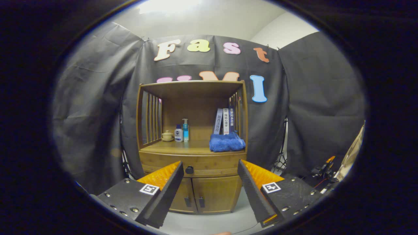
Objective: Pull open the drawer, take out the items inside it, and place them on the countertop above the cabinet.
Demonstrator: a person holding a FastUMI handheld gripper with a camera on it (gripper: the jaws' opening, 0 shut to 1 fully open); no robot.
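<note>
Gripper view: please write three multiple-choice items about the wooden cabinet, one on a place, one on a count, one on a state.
1. Where is the blue towel?
A. countertop, before the books
B. floor
C. inside the drawer

2. How many books stand there?
A. one
B. three
C. six

3. How is the drawer?
A. pulled out
B. removed
C. closed

Answers: 1 A, it lies on the countertop under the books. 2 B, three spines show. 3 C, its front sits flush, with the knob beyond the open claw.

The left finger [163, 182] hides the left end of the drawer [209, 166], whose contents stay unseen behind its closed front.
</note>
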